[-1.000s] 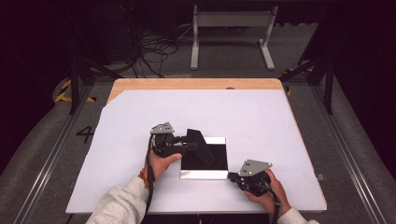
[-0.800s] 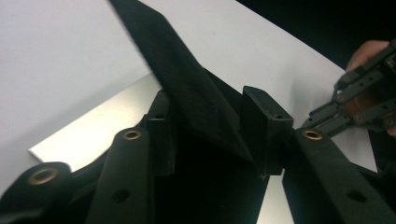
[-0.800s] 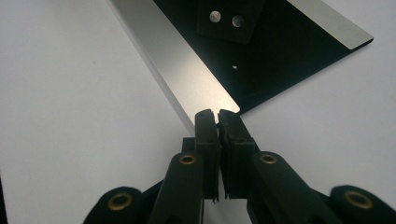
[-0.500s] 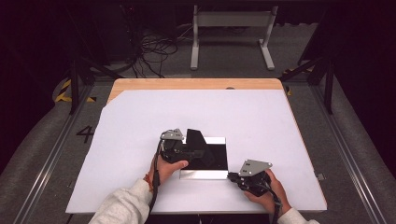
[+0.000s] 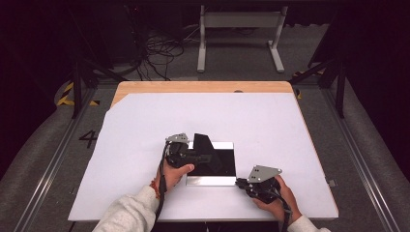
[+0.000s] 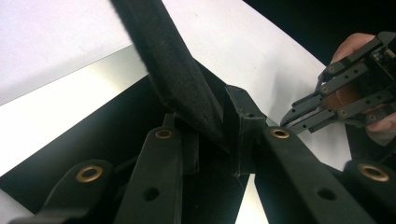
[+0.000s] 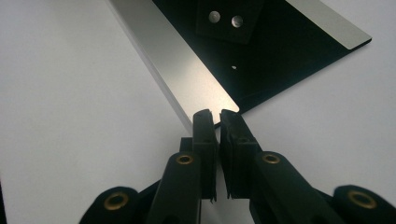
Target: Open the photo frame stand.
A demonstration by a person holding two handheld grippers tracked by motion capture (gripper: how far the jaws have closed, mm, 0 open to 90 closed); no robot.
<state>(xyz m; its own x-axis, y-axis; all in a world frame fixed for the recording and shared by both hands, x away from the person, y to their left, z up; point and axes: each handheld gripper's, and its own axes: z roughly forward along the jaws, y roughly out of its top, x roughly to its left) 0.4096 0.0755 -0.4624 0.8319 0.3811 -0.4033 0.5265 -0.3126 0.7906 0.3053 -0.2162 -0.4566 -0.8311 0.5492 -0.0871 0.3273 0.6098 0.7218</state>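
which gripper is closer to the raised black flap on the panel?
Left. The left gripper is at the black flap, jaws closing around it. The right gripper sits at the panel near its corner, away from the flap.

One sign can be read: a dark number "4" (image 5: pixel 88 138) stands on the grey floor (image 5: pixel 43 159), just to the left of the big white surface (image 5: pixel 270 125), in the high view. Near the far left corner of that surface, yellow and black warning stripes (image 5: pixel 65 95) are marked on the same floor, but they carry no words. No other words, labels or brand names can be read anywhere else.
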